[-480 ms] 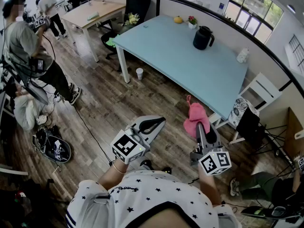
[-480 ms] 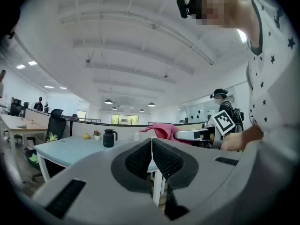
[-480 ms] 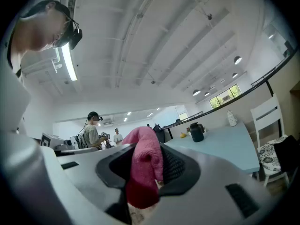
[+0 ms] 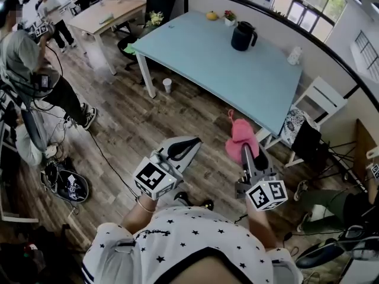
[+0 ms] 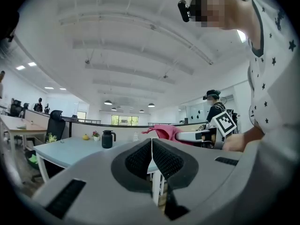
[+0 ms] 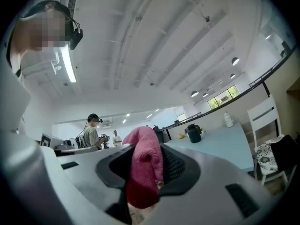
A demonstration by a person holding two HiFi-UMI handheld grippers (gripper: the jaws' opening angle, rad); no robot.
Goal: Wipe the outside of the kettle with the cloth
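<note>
Holding nothing, the left gripper [image 4: 194, 142] has its jaws pressed together. The right gripper [image 4: 247, 157] pinches the pink cloth [image 4: 240, 138]. The kettle [image 4: 243, 36] stands near the far edge of the desk [image 4: 207, 58], well apart from both. I would step close first, with a firm pinch.

A black-starred white shirt [image 4: 177, 244], with grey left tool [image 4: 195, 142] and right tool [image 4: 246, 159].

cloth [image 4: 241, 137] pink | kettle [image 4: 242, 36] black | table [image 4: 237, 83] pale blue | shirt [image 4: 195, 236] star-patterned
</note>
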